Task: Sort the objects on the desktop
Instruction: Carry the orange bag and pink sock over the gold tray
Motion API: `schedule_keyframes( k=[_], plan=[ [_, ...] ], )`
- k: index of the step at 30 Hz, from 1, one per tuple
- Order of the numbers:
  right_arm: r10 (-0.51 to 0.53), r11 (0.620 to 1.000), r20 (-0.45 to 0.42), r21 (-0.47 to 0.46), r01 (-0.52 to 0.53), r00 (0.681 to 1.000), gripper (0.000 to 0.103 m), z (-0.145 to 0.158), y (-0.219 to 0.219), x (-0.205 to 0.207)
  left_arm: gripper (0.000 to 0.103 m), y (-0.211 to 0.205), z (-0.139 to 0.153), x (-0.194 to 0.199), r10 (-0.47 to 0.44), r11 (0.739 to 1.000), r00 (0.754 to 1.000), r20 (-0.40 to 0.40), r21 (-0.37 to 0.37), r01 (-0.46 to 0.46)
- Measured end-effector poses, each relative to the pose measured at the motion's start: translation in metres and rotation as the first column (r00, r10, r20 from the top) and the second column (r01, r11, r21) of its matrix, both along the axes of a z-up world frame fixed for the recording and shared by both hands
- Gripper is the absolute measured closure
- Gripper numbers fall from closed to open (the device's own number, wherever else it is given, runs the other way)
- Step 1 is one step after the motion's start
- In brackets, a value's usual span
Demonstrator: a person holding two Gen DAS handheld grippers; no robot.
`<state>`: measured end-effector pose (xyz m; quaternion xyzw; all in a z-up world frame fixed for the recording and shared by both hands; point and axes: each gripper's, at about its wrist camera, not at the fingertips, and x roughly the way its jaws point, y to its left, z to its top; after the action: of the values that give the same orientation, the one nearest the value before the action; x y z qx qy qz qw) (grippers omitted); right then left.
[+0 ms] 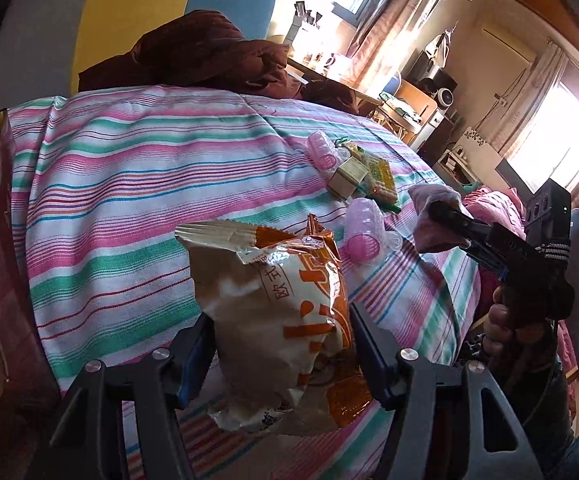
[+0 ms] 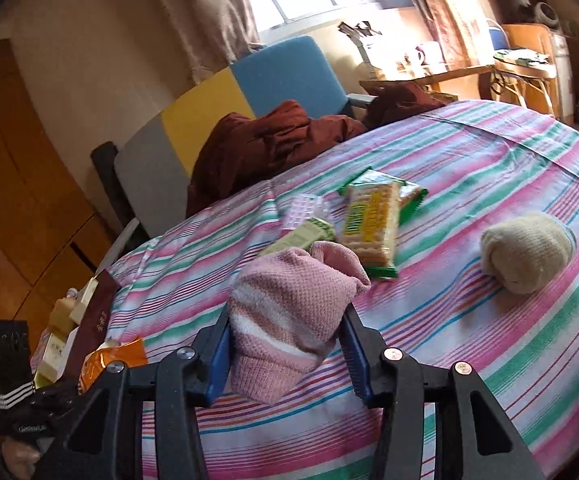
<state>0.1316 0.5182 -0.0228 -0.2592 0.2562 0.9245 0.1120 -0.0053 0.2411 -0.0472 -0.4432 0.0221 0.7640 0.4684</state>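
Observation:
My left gripper (image 1: 279, 326) is shut on an orange and white snack bag (image 1: 281, 320), held above the striped tablecloth (image 1: 129, 184). My right gripper (image 2: 285, 328) is shut on a pink knitted sock (image 2: 289, 312); in the left wrist view it shows at the right (image 1: 445, 220) with the same pink sock (image 1: 433, 208). Pink hair rollers (image 1: 363, 230) lie beside a small green box (image 1: 347, 178) and a cracker packet (image 1: 381, 176). The right wrist view shows the cracker packet (image 2: 373, 220), the green box (image 2: 301, 240), a blister pack (image 2: 301, 210) and a cream rolled sock (image 2: 527, 252).
A dark red carton (image 2: 93, 320) holding small boxes stands at the table's left edge. A brown jacket (image 1: 209, 56) lies over a grey, yellow and blue chair (image 2: 225, 100) behind the table. A cluttered side table (image 2: 429, 68) stands by the window.

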Motion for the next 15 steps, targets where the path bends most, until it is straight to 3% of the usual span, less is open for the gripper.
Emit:
schedule_keyframes(
  k=[8, 15],
  plan=[
    [0.218, 0.975, -0.022, 0.056, -0.217, 0.976, 0.053, 0.020, -0.074, -0.036, 0.038, -0.056, 0.033, 0.009, 0.087, 0.994, 0.995, -0.047, 0.071, -0.083],
    [0.429, 0.900, -0.023, 0.095, -0.426, 0.903, 0.053, 0.031, -0.155, -0.081, 0.038, -0.133, 0.063, 0.002, 0.252, 0.963, 0.962, -0.102, 0.129, -0.238]
  ],
)
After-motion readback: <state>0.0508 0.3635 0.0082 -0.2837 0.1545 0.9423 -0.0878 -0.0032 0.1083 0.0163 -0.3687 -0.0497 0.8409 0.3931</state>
